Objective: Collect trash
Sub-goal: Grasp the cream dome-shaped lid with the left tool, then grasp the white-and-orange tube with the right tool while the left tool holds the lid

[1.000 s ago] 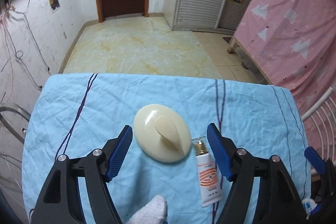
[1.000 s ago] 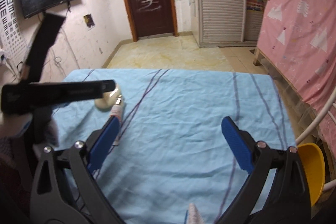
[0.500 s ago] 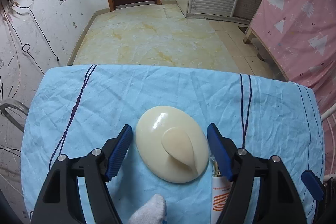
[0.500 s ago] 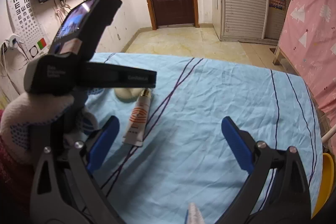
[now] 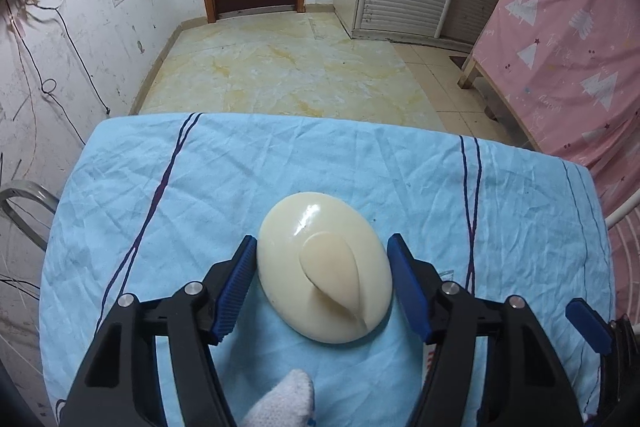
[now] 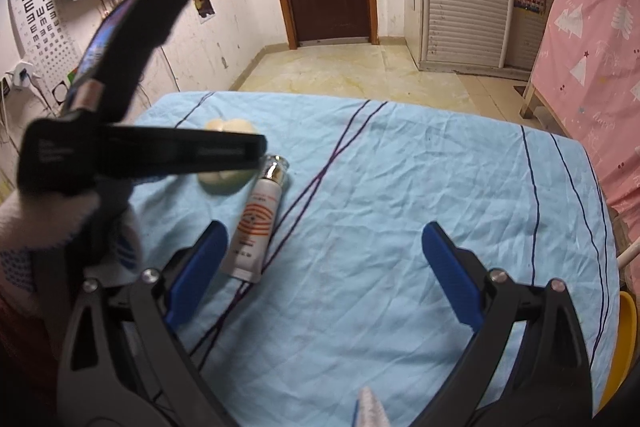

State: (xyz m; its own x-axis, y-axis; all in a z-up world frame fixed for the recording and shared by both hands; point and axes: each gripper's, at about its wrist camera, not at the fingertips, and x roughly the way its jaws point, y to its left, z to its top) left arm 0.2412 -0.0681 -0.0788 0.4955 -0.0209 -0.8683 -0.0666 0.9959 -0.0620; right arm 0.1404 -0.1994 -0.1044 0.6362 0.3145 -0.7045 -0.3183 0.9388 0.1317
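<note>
A glossy cream oval piece with a raised teardrop knob [image 5: 320, 267] lies on the blue striped tablecloth [image 5: 280, 163]. My left gripper [image 5: 322, 239] straddles it. The jaws are closing, with the blue pads [image 5: 236, 283] right at its two sides and no clear squeeze showing. In the right wrist view the same cream piece [image 6: 224, 183] is half hidden behind the left tool's black body [image 6: 140, 155]. A white tube with orange rings and a gold cap [image 6: 256, 223] lies beside it. My right gripper [image 6: 323, 227] is open over bare cloth, its left finger next to the tube.
A yellow container [image 6: 626, 339] sits off the table's right edge beside a white metal rail [image 5: 624, 203]. A bed draped in pink [image 5: 560, 47] stands to the right. A curved metal frame [image 5: 24, 203] is off the left edge. Tiled floor lies beyond the far edge.
The left gripper advanced until the cream piece came between its jaws, and the jaws narrowed onto it. The right view swung left, bringing the tube close to its left finger.
</note>
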